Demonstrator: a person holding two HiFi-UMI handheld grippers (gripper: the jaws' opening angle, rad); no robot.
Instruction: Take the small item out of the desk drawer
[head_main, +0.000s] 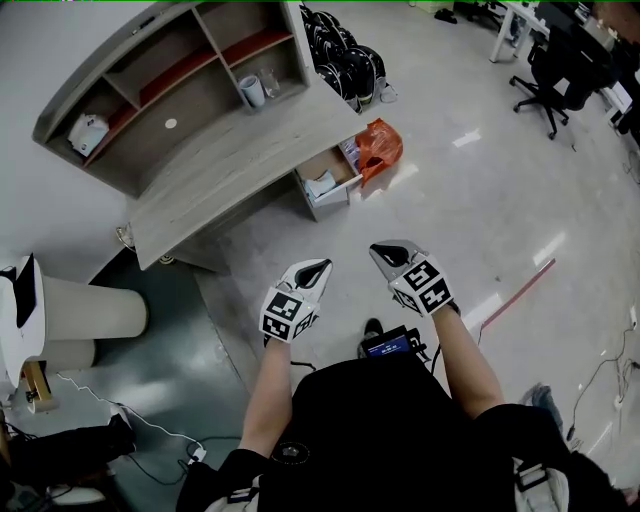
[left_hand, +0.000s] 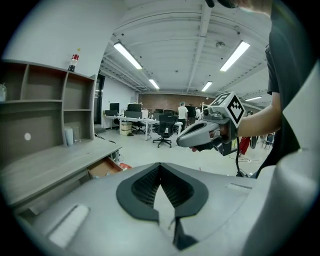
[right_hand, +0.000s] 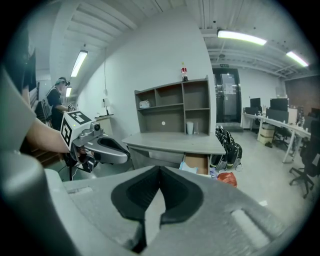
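In the head view, the person holds the left gripper (head_main: 320, 268) and the right gripper (head_main: 388, 252) side by side above the glossy floor (head_main: 480, 210), well apart from the grey desk (head_main: 230, 160) with its shelf hutch (head_main: 190, 70). The desk drawer (head_main: 332, 203) stands pulled open at the desk's right end. A small pale item (head_main: 322, 184) lies inside it, and what kind of thing it is cannot be made out. An orange bag (head_main: 380, 148) sits on the floor just beside the drawer, and a white cup (head_main: 253, 92) stands on the desktop. In the left gripper view, the dark jaws are pressed together at their tips with nothing between them. The right gripper reaches in from the right with its marker cube (left_hand: 232, 106) on top, and the open drawer shows low on the left under the desktop. In the right gripper view, the jaws likewise meet at their tips and grasp nothing. The left gripper comes in from the left edge. Beyond the jaws stand the desk and hutch, with a bottle (right_hand: 184, 72) on top of the hutch. The pale item pokes up from the open drawer beneath the desktop, and the orange bag lies on the floor to its right.
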